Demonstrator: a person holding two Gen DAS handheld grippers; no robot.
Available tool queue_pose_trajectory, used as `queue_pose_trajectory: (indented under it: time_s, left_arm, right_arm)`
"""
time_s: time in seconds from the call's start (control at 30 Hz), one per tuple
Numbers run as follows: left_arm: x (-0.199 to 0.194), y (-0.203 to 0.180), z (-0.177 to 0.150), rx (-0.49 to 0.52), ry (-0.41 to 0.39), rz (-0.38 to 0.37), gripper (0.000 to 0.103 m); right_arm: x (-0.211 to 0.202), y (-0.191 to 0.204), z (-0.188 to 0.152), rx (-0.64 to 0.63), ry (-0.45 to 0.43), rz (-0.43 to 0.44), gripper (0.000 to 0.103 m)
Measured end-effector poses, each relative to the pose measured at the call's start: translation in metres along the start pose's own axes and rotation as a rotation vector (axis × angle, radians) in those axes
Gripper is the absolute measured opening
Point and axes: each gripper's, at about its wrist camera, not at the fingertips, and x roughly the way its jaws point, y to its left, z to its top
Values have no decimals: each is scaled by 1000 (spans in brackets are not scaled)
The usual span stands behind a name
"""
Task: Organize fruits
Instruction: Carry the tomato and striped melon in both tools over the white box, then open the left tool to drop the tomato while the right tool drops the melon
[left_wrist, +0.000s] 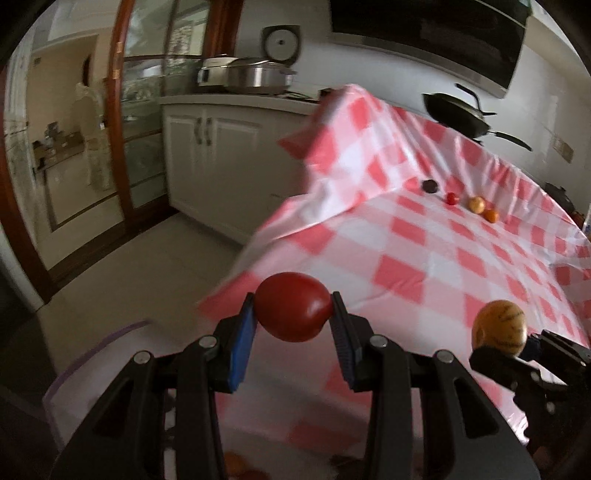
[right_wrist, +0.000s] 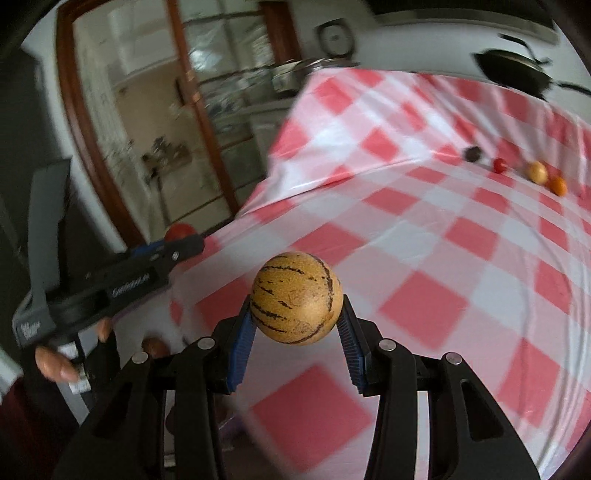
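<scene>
My left gripper (left_wrist: 293, 310) is shut on a red tomato (left_wrist: 293, 306), held above the near corner of the checked table. My right gripper (right_wrist: 295, 306) is shut on a tan round fruit with dark streaks (right_wrist: 295, 297); in the left wrist view that fruit (left_wrist: 500, 326) shows at the right. The right wrist view catches the left gripper (right_wrist: 181, 242) from the side, with the tomato (right_wrist: 179, 230) peeking above it. At the table's far side lie in a row a dark fruit (left_wrist: 429, 185), a small red one (left_wrist: 450, 198), a yellow one (left_wrist: 476, 204) and an orange one (left_wrist: 492, 216).
A red and white checked cloth (left_wrist: 424, 258) covers the table and hangs over its left edge. A clear bin with a purple rim (left_wrist: 85, 354) holding some fruit sits below my left gripper. A black pan (left_wrist: 461, 114) stands at the back, white cabinets (left_wrist: 214, 147) to the left.
</scene>
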Motion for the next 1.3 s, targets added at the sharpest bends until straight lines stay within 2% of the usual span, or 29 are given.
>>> queue_pose_trajectory:
  time_s: [0.17,0.37,0.5,0.67,0.8,0.9,1.0,1.1,1.17,1.3]
  left_arm:
    - [-8,47,-16,-50,16,83,40]
    - [5,99,-43,-111,107,166,40]
    - [23,119,-69,-115,204,209,40]
    - [46,133,-103,-130,354,227,40]
    - [57,146,-130,-169,474,236,40]
    - [60,151,-146,-200,548,226,40]
    - [63,149,-155,-179,603,228,40]
    - [67,147,-157,-158,637,240,40]
    - [71,150,-160,-166,666,237,40]
    - [75,148,-164,-167,700,251,41]
  right_arm:
    - [15,46,-8,-126,51,81,44]
    - [43,99,-31,-290,160,177,44]
    - [75,127,-53,-393,278,199,44]
    - [118,140,-68,-422,420,200,44]
    - [150,152,-84,-473,529,164,44]
    - [165,162,-87,-507,545,134,44]
    - [177,170,-87,-524,553,99,44]
    - [193,172,-89,-600,532,38,44]
    - [201,167,-91,-593,555,33,44]
    - [199,171,-95,-633,534,21,44]
